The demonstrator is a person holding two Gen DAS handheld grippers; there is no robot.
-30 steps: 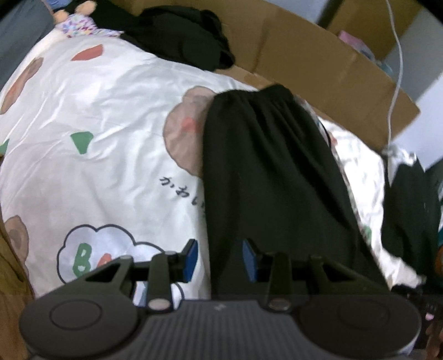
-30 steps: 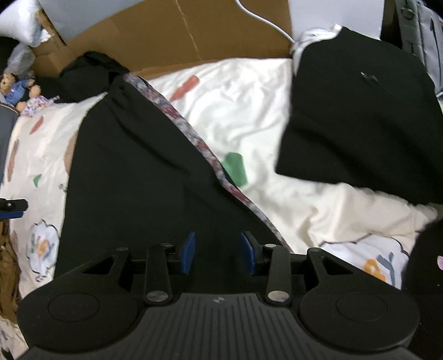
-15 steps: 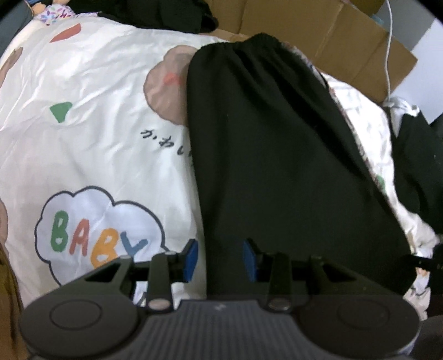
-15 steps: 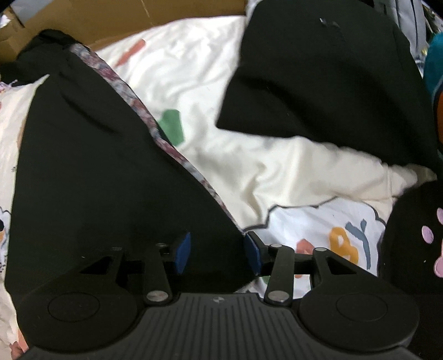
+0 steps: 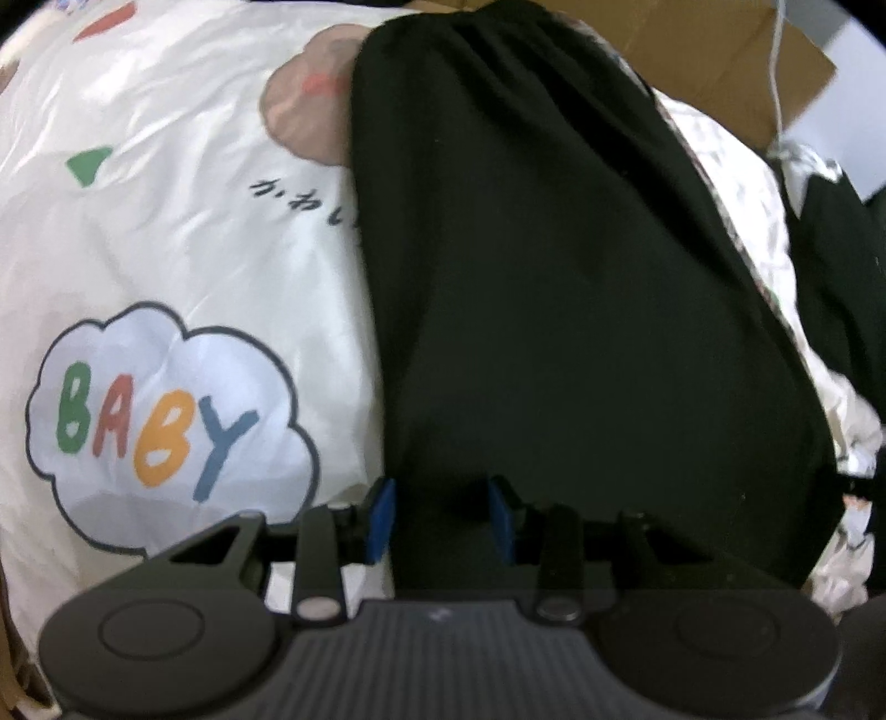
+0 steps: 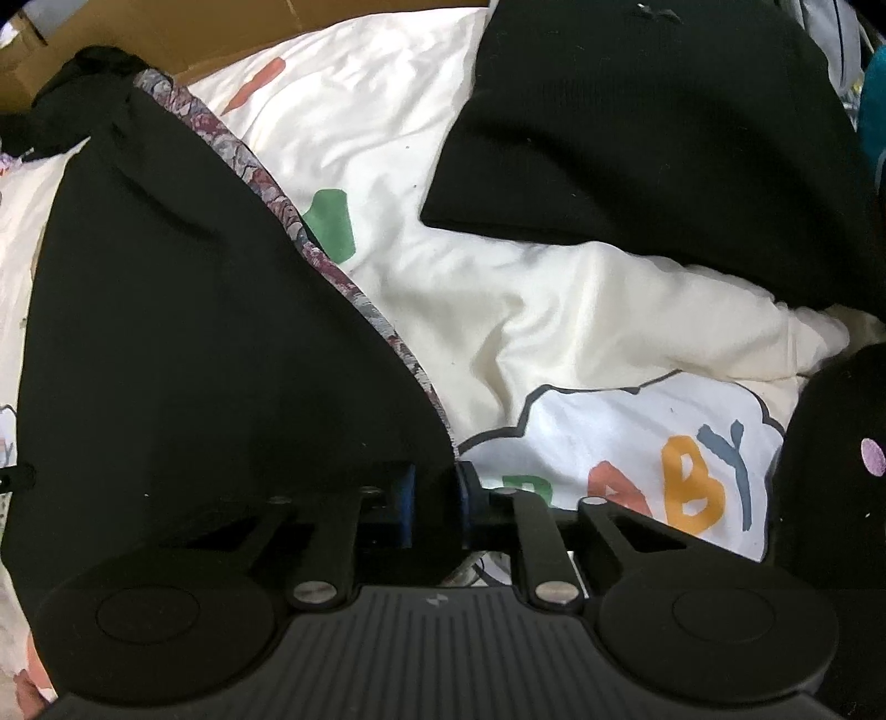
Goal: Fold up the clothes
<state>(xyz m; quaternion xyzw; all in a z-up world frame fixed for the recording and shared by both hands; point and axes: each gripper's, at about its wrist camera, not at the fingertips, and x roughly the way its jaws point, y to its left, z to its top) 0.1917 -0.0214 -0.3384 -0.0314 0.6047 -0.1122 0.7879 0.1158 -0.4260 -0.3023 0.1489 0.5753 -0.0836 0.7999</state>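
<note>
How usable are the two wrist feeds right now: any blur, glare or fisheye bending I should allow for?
Left wrist view: slight softness overall, the black garment a near-featureless dark mass, mild sheen on the white quilt, edges bowed by the fisheye. Right wrist view: sharper; the patterned trim reads clearly, but the right gripper sits dark against black cloth, so its pads are hard to see.

Bare quilt [image 6: 554, 310] lies between black garment [image 6: 194, 332] and black sweater [image 6: 664, 138].

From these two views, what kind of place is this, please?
Probably a bedroom: a cream quilt printed with "BABY" covers a soft surface, black garments lie on it, and cardboard stands behind.
</note>
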